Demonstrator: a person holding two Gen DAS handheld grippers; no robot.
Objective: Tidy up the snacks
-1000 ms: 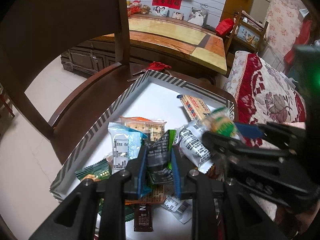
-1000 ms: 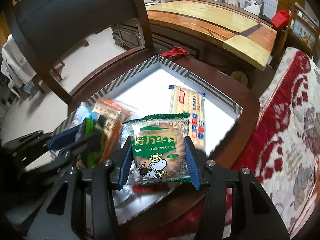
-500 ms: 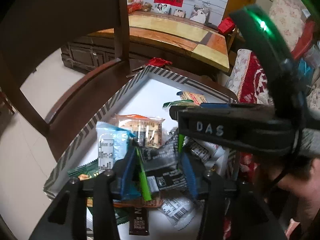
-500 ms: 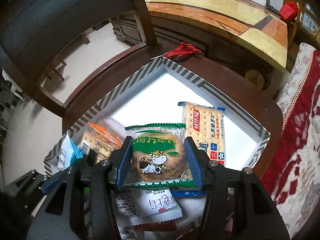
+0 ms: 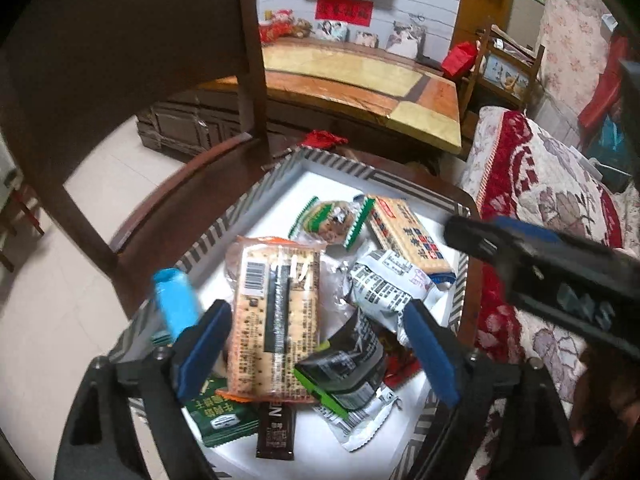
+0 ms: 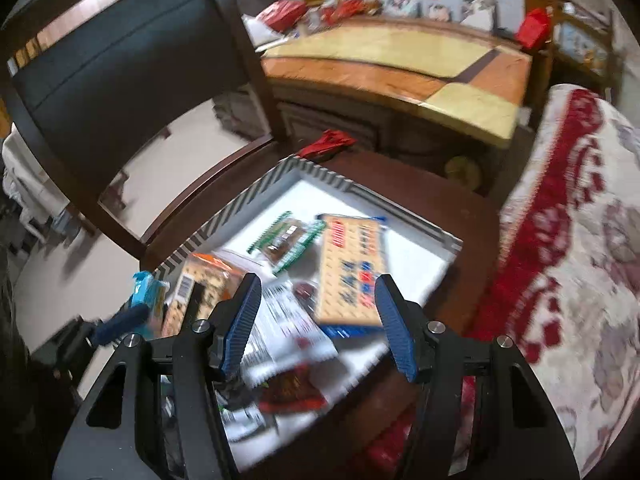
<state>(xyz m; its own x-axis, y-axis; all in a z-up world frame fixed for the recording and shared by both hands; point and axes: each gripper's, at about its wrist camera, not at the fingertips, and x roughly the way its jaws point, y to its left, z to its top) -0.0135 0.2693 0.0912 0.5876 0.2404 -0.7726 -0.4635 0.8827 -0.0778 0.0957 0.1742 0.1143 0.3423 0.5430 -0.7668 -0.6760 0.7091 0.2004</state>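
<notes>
I have let go with both tools: my right tool (image 6: 316, 320), which gripped the green cookie pack (image 5: 330, 222) a second ago, now stands spread above the tray (image 5: 240, 216), the pack lying at its far end beside the cracker pack (image 5: 408, 236). My left tool (image 5: 316, 356) has released the dark pack (image 5: 344, 364), jaws wide.

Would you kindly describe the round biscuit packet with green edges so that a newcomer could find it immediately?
Start at the striped-rimmed white tray on the dark wooden chair seat. The green-edged packet lies toward the tray's far end, just left of the long tan cracker pack. It alone is clear with a round brown biscuit inside and serrated green strips at both ends.
</notes>
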